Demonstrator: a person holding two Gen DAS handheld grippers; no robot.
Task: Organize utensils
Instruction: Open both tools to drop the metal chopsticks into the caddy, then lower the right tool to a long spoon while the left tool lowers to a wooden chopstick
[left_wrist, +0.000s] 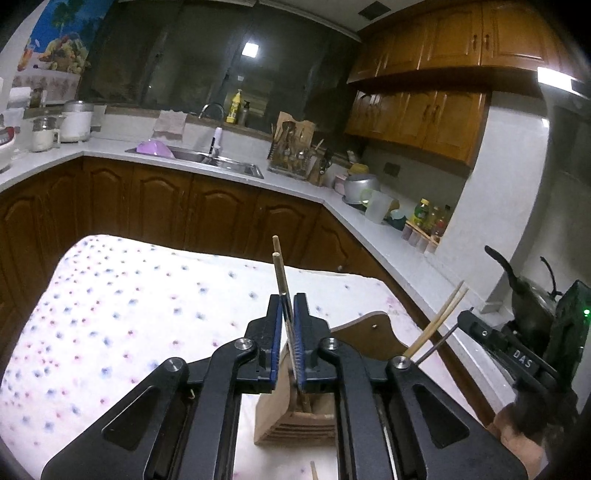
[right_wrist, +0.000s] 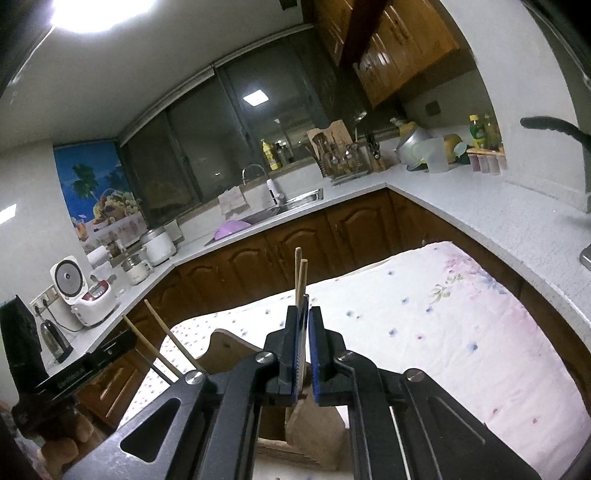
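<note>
Held left gripper (left_wrist: 289, 299) low over the table, blue pads pinching left pair of chopsticks (left_wrist: 280, 273), no gap showing beside the sticks. Held right gripper (right_wrist: 308, 314) alongside, jaws slightly parted: right pair of chopsticks (right_wrist: 303, 280) lying against one pad, a dark sliver showing before the other. Gripped each tool in a hand (left_wrist: 517, 435), only partly in frame.

Faced an L-shaped pale worktop (left_wrist: 295, 184) running under dark windows and turning along the right-hand wall, above brown cabinet doors. Noted a steel sink (left_wrist: 221, 162) sunk midway along the worktop's back run, and a crowded utensil rack (left_wrist: 291, 158) near the worktop's inner corner.

Worked above a floral tablecloth (left_wrist: 129, 314) covering the table, its right edge close beside the worktop.

Found the wooden chopstick holder (left_wrist: 295, 417) standing on the cloth directly under both grippers, well back from the table's far edge, its shaped backboard rising behind.

Saw both pairs upright, tops poking past the fingertips, lower ends reaching down into the holder; in the left wrist view, the right pair leaning outward beside the backboard.

Spotted the tip of one loose stick (left_wrist: 314, 470) on the cloth at the table's near edge.
</note>
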